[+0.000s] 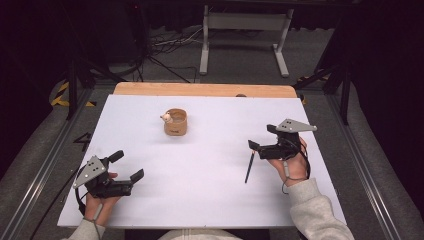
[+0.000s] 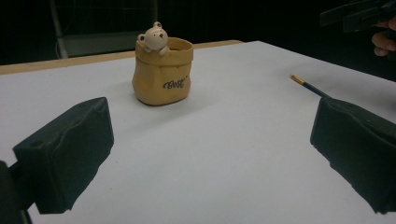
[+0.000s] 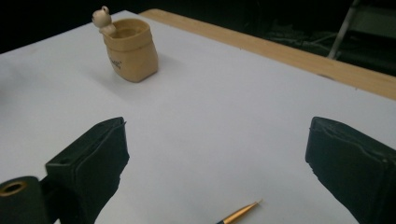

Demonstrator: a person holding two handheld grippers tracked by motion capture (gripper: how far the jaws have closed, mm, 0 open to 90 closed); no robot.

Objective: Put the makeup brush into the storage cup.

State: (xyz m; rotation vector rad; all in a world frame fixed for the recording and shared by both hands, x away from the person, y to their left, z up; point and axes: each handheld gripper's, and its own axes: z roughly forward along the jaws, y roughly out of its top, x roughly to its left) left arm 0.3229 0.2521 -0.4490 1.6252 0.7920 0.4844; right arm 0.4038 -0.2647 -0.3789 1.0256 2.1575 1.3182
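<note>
White desk: a pale sheet covers the top, so the dark pen and tan cup stand out.
High view, pen: lies flat on the desk, just beside the right tool and apart from its tips; it looks placed for an easy pick-up.
High view, cup: stands upright toward the far middle, well apart from both tools, mouth open upward, likely the place for the pen.
High view, left tool: low near the close left corner, jaws spread, nothing between them; it seems parked out of the way.
Left gripper view, cup: upright, a small bear figure on its rim, lettering on the side.
Left gripper view, pen: its gold end points toward the cup; the rest is hidden behind one black pad.
Left gripper view, left tool: released, bare desk between the pads.
Right gripper view, right tool: released, pads wide apart and holding nothing.
Right gripper view, pen: gold tip at the bottom edge, below the gap, untouched.
Right gripper view, cup: far off, upper left.
Judgement: the pen is yet to be gripped.
</note>
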